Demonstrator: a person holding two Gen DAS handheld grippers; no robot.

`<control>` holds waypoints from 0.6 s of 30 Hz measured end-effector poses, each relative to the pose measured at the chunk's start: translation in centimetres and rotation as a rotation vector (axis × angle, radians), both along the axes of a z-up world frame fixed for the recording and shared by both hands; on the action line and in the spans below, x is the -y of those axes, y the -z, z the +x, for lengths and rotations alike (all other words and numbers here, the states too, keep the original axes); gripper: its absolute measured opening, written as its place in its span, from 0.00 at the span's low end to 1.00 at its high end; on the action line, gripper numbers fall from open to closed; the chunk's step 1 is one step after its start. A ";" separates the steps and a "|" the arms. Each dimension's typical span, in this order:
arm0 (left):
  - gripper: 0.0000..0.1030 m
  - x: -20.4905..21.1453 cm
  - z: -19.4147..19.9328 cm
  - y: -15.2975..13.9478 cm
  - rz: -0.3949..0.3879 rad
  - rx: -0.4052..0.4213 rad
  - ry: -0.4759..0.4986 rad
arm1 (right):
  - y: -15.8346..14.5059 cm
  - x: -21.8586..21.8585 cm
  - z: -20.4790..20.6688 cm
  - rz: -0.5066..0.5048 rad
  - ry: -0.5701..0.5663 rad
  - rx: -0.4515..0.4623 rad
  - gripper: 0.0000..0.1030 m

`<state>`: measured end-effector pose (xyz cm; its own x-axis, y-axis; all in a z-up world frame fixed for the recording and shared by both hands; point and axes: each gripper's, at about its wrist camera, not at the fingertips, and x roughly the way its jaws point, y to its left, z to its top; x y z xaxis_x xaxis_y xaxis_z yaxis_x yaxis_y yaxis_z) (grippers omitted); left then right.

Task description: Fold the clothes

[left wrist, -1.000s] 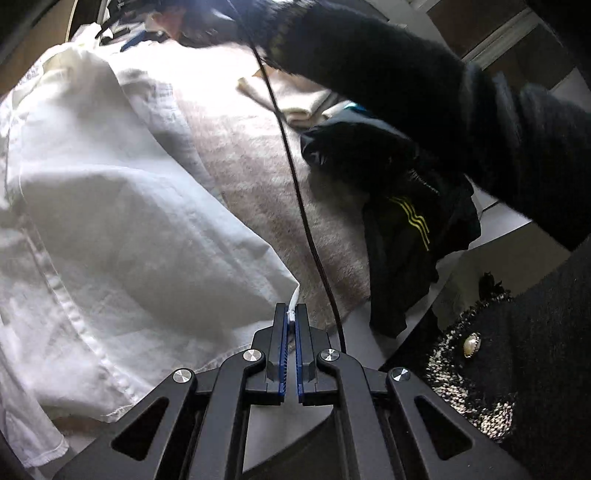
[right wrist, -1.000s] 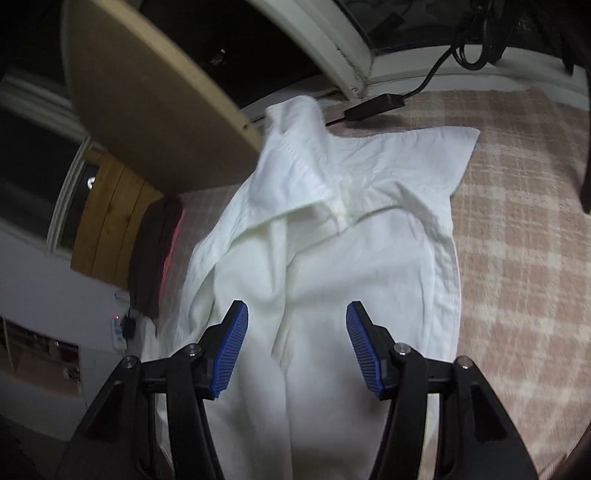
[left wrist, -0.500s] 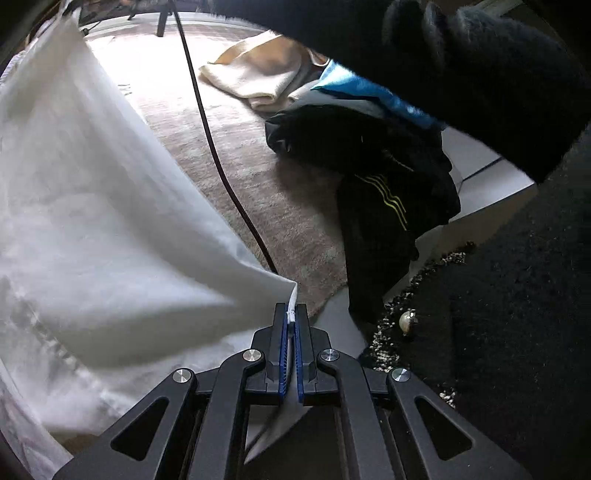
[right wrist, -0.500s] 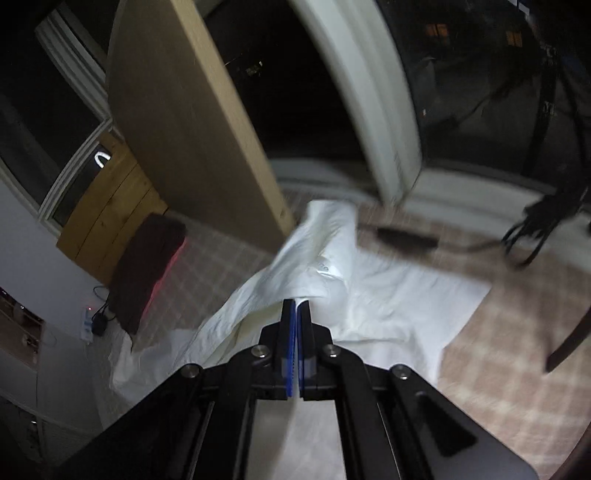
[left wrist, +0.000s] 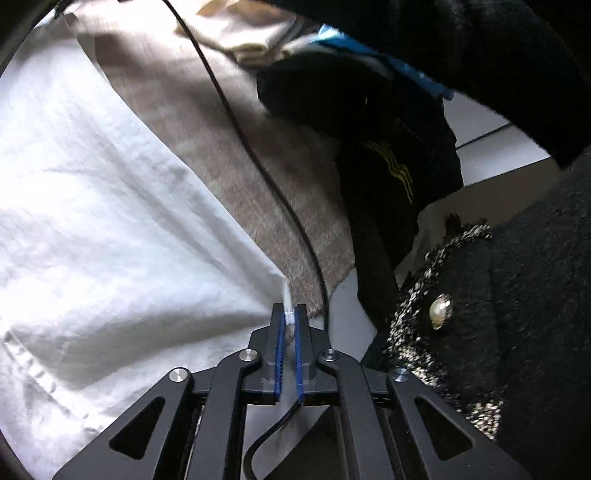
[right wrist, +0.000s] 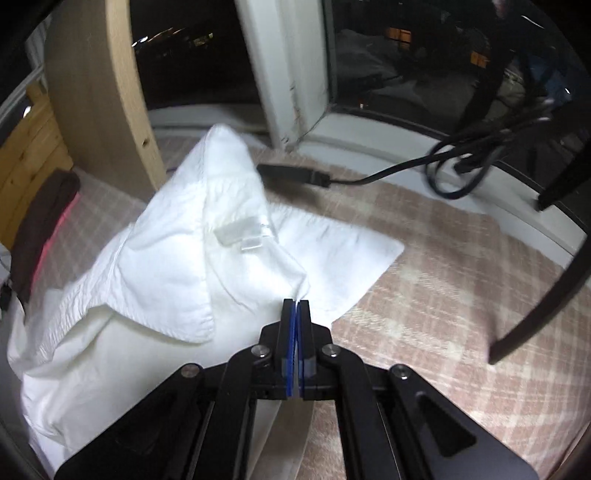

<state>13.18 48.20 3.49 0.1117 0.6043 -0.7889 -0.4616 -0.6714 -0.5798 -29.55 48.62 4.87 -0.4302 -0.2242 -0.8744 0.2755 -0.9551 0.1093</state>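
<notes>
- The left gripper has its blue-padded fingers pressed nearly together, pinching a corner of the white shirt; a thin strip of white cloth shows between the pads.
- From that pinch the shirt fans out toward 9 and 10 o'clock in the left wrist view, filling most of that side, with a stitched hem running along its lower edge at about 8 o'clock.
- The right gripper is closed as well, its fingers meeting on a fold of the same shirt near the collar area.
- In the right wrist view the shirt lies heaped at 9 to 11 o'clock, the collar standing up at about 11 o'clock and a pale neck label showing inside it.
- The shirt rests on a pink plaid blanket, which spreads out toward 3 and 5 o'clock.
- A thin black cable crosses the blanket from 12 o'clock down toward the left gripper.
- A black garment with yellow stripes lies at about 1 o'clock in the left wrist view; a beige folded cloth sits beyond it at 12 o'clock.
- A black adapter and cord lie on the blanket at 12 o'clock in the right wrist view, just beside the shirt's collar.
- A dark window stands behind.
</notes>
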 end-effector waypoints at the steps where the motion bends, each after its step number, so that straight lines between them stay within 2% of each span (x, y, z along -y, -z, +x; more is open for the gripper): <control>1: 0.05 -0.1 -0.1 0.3 -0.007 0.018 0.005 | 0.3 0.2 0.0 0.013 -0.008 0.001 0.02; 3: 0.17 -0.1 -0.1 -0.1 -0.025 0.006 -0.004 | -0.3 0.1 -0.1 0.020 0.014 0.003 0.12; 4: 0.22 0.3 -0.2 -0.6 -0.024 -0.011 -0.024 | -1.0 -0.3 0.2 0.007 0.019 -0.017 0.15; 6: 0.22 1.8 -0.3 -1.8 -0.015 -0.035 -0.084 | -2.4 -0.6 1.1 -0.027 -0.004 -0.048 0.16; 9: 0.30 5.1 -0.1 -3.9 -0.011 -0.084 -0.200 | -4.3 -0.1 3.8 -0.078 -0.097 -0.062 0.16; 12: 0.30 8.1 0.7 -5.1 -0.050 -0.116 -0.291 | -4.7 0.4 6.5 -0.094 -0.189 -0.040 0.16; 18: 0.30 11.8 2.7 -5.4 -0.115 -0.121 -0.398 | -1.9 -0.1 10.1 -0.105 -0.216 0.073 0.16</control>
<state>15.86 36.43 8.90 -0.2100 0.4892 -0.8465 -0.2135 -0.8679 -0.4485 -19.43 48.76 6.81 -0.2988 -0.3949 -0.8688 0.4595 -0.8574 0.2317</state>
